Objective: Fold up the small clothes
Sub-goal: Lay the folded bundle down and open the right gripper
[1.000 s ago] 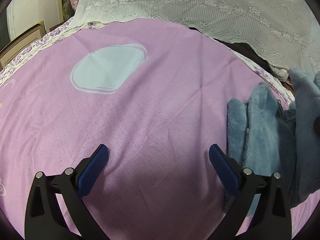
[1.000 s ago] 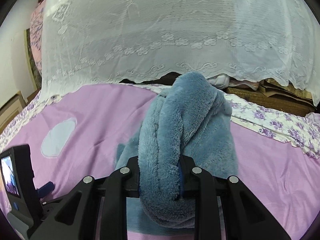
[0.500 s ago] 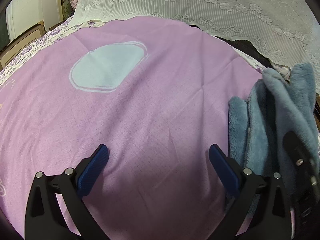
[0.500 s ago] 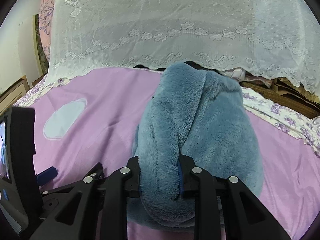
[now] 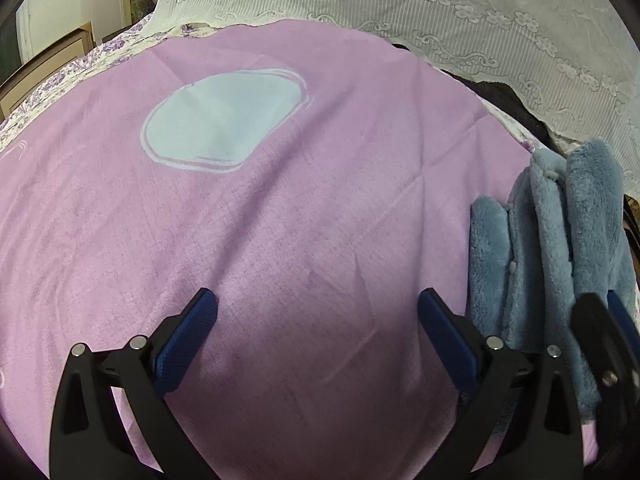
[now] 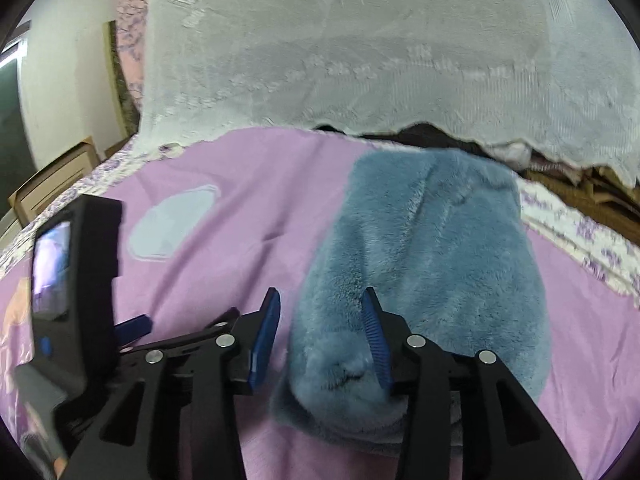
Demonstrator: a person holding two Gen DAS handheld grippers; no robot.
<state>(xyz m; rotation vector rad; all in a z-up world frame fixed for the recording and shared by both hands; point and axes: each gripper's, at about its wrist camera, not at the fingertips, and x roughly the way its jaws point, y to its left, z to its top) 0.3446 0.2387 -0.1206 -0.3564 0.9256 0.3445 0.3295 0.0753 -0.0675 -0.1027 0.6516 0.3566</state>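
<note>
A blue fleece garment [image 6: 432, 264] lies folded in layers on the purple sheet [image 6: 248, 208]. My right gripper [image 6: 320, 320] is open, its blue pads on either side of the garment's near fold, the left pad clear of the fleece. In the left wrist view the garment [image 5: 548, 248] lies at the far right. My left gripper [image 5: 318, 320] is open and empty over the purple sheet [image 5: 280, 220], just left of the garment. The right gripper's finger [image 5: 596, 328] shows at that view's right edge.
A pale blue oval patch [image 5: 224, 120] is printed on the sheet, far left of the garment. A white lace cover [image 6: 360, 52] hangs across the back. A floral bedspread [image 6: 580, 232] borders the sheet. Wooden furniture [image 6: 56, 184] stands at the far left.
My right gripper carried the garment's raised part down onto the sheet, then opened and let it go. The garment now lies flatter. My left gripper has barely moved.
</note>
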